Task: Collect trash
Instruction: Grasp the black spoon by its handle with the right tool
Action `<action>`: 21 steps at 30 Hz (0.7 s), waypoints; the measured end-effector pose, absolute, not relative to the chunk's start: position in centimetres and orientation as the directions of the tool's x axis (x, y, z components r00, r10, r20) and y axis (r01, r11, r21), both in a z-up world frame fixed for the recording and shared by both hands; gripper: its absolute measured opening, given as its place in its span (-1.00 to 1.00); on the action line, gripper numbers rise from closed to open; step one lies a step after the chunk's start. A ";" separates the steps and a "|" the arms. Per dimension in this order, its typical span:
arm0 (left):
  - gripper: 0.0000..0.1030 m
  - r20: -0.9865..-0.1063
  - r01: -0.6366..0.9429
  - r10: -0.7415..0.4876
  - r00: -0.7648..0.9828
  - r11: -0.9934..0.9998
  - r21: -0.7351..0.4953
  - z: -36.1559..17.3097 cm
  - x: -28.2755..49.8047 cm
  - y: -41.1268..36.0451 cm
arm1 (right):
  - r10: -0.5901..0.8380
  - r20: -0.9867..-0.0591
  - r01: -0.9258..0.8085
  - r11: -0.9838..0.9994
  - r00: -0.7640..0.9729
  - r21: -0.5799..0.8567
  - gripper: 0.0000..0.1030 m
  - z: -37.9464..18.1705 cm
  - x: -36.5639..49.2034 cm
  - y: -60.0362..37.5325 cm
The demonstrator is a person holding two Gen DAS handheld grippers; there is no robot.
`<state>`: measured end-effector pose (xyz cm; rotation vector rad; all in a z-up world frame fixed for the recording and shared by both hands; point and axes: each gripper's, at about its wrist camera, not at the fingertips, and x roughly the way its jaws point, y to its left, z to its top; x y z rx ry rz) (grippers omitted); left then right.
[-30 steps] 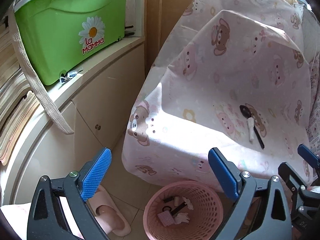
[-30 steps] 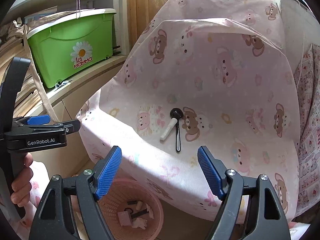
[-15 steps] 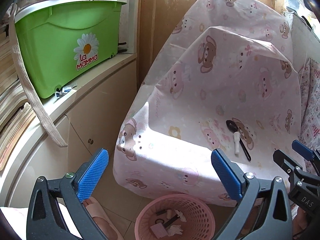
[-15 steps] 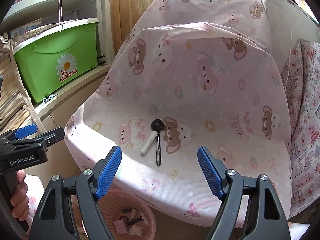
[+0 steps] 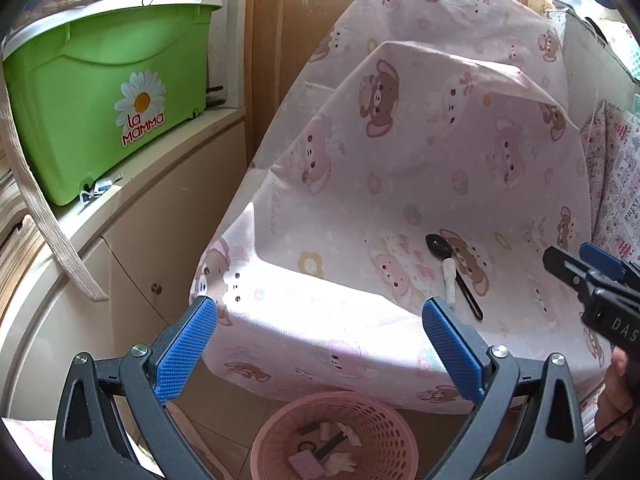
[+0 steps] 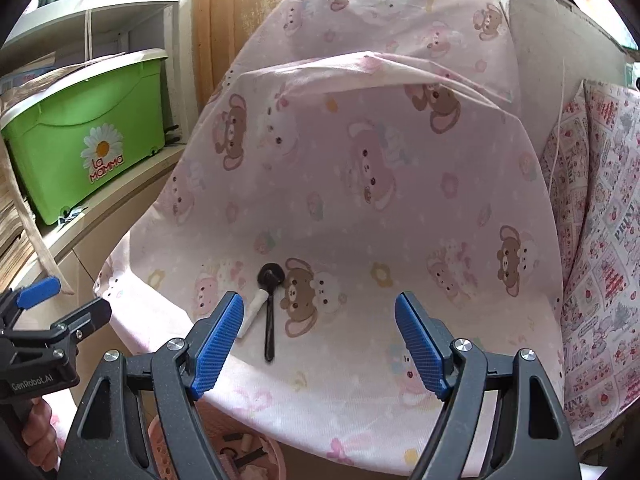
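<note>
item: two pieces of trash on the cloth-covered seat (image 6: 360, 208), lying near its front edge toward the left corner: a black spoon (image 6: 270, 312), bowl away from me and handle toward the edge, and a short white stick (image 6: 252, 314) just beside it on the left, seemingly touching near the bowl. item: pink basket (image 5: 336, 436) on the floor below the seat's front edge, already holding several scraps. item: right gripper (image 6: 318, 344), jaws wide apart and empty, poised above the front edge with the spoon just inside its left pad. item: left gripper (image 5: 316, 354), jaws equally wide and empty, hanging over the basket. handling note: i judge the spoon is the next pick; i would shift the right gripper slightly left to centre the handle, come down across its thin shaft, and close low against the cloth without pinching fabric. the stick may roll if nudged, so i keep the left pad clear.
</note>
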<state>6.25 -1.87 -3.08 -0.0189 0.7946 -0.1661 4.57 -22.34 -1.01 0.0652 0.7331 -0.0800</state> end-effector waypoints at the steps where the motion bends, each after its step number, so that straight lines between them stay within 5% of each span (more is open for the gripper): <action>1: 0.97 -0.721 0.130 -0.134 0.679 0.990 -0.062 -3.4 6.5 -2.0 | -0.035 -0.677 0.102 0.993 0.735 0.059 0.55 -1.1 4.8 -22.9; 11: 0.97 -0.733 0.083 -0.129 0.668 0.992 -0.099 -3.6 7.0 -1.4 | 0.030 -0.707 0.130 0.977 0.706 0.171 0.55 -1.2 5.7 -26.0; 21: 0.97 -0.733 0.045 -0.094 0.674 0.995 -0.087 -3.7 7.9 -1.5 | 0.278 -0.732 0.192 0.852 0.622 0.487 0.55 -3.7 7.6 -30.0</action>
